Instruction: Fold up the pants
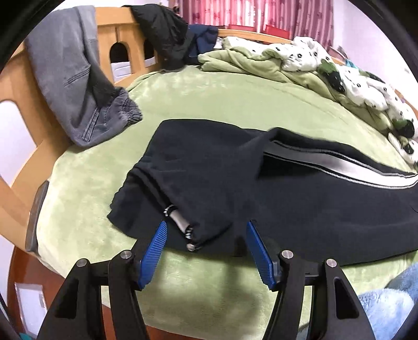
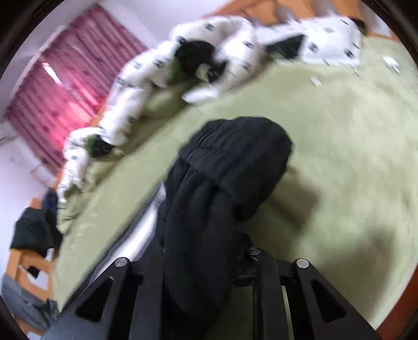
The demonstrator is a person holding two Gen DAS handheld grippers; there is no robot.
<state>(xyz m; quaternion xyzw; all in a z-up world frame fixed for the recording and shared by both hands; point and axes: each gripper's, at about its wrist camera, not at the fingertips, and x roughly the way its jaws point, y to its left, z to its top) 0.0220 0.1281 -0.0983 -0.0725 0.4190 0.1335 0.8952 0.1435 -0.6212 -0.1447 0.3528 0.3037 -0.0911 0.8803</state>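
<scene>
The right gripper [image 2: 201,261], clamped on the black pants [image 1: 261,188] at the cuff, should carry it toward the waistband [image 1: 146,198] — level and taut — where the left gripper [image 1: 205,242] hovers wide and empty.

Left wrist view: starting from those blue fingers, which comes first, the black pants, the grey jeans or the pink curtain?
1. Black pants: nearest, lying on the green bed just ahead of the open left gripper.
2. Grey jeans: farther, draped over the wooden bed frame at left.
3. Pink curtain: farthest, behind the bed.
</scene>
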